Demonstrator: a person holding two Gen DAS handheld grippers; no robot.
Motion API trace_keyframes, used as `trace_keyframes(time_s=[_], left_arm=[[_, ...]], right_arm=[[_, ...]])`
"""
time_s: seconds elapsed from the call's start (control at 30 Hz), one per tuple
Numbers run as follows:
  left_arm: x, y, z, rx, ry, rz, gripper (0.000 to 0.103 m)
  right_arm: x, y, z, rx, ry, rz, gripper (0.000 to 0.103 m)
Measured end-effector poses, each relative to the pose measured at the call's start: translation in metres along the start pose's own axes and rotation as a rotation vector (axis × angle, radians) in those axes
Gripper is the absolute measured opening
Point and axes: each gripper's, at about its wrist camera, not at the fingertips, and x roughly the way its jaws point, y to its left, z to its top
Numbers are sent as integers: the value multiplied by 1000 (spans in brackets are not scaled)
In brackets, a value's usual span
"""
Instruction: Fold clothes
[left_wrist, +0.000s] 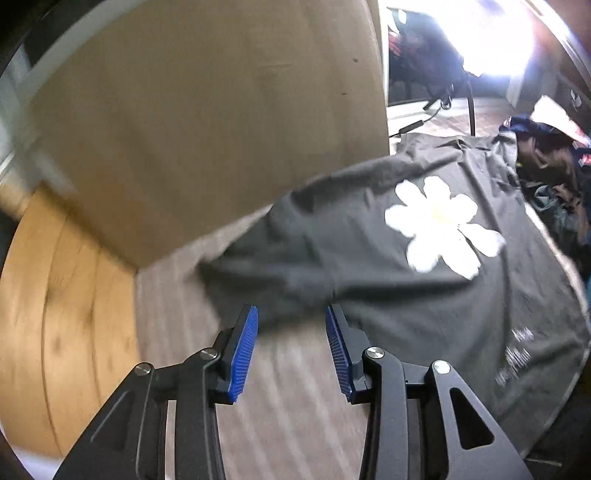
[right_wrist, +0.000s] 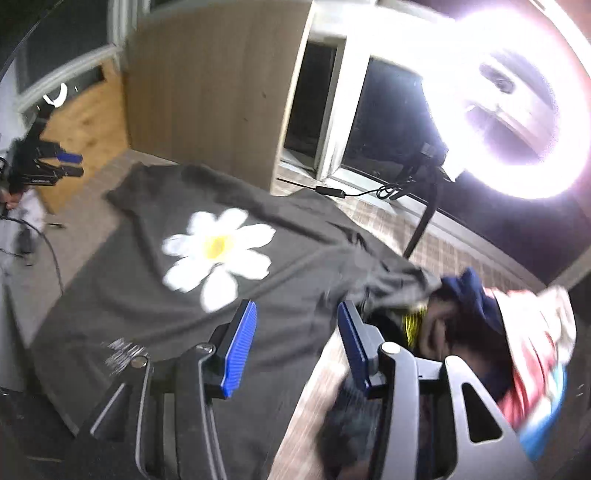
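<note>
Risk: both grippers, left gripper (left_wrist: 291, 347) and right gripper (right_wrist: 297, 347), gape empty; near sleeve (left_wrist: 258, 273) of T-shirt (right_wrist: 155, 295) may bunch.

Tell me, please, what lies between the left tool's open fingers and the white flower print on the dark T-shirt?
Only dark T-shirt fabric: its rumpled sleeve edge, then smooth cloth up to the flower print. The left wrist view shows this past the left tool.
</note>
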Motion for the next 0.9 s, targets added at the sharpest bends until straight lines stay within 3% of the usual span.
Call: trace_keyframes(time_s=[0.2,0.43,0.6,0.73,0.9], left_arm=[[76,-29,63,120,-4,-61,37],[135,-49,104,193,-3,-77,37],[166,-50,120,242,0,-65,37],[184,-52,125,267,10,-86,37],[202,-61,123,310,30,-80,33]], right_arm=[[80,-20,33,48,64,15,46],[146,-29,64,32,68,136,46],[201,-7,103,-51,32,236,46],[243,14,119,-113,57,290,46],[274,33,118,-202,90,274,46]])
